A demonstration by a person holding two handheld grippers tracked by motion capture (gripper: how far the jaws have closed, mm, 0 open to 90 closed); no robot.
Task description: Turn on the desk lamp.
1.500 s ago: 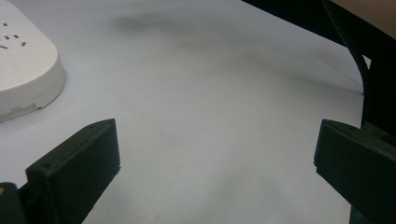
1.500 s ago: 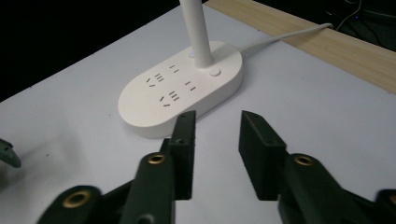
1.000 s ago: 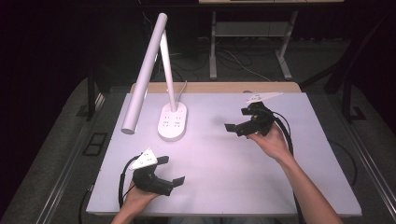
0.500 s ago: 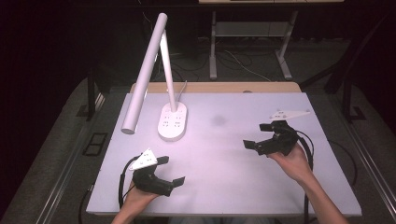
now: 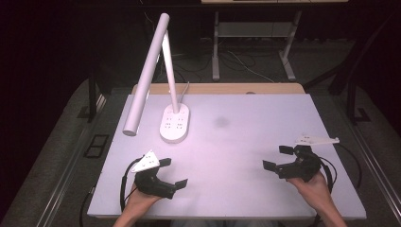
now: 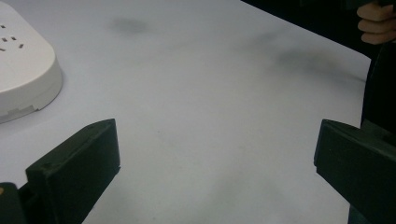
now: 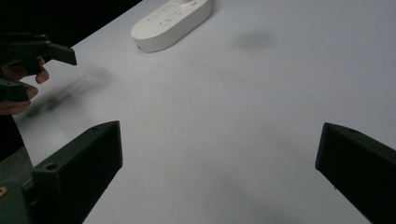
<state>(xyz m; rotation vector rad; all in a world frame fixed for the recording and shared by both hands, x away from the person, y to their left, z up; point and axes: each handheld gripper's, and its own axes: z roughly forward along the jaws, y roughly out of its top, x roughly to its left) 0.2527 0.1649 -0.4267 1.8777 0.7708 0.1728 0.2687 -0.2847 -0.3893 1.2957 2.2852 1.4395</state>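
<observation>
A white desk lamp (image 5: 156, 71) leans over the white tabletop (image 5: 236, 118), and its oval base (image 5: 174, 124) stands at the back left; that base (image 6: 23, 79) (image 7: 170, 21) is also in both gripper views. My left gripper (image 5: 171, 172) is held low near the front left edge, open, with nothing between its jaws (image 6: 215, 158). My right gripper (image 5: 277, 158) is at the front right, also open and empty (image 7: 219, 158). Both point toward the middle of the table.
A faint dark smudge (image 5: 220, 122) marks the tabletop right of the lamp base. Cables trail from both grippers over the front edge. Beyond the table's far edge lie a dark floor, wires and a metal stand (image 5: 255, 42).
My right gripper has pulled back from the middle right of the table toward the front right edge, staying open. The left gripper has not moved.
</observation>
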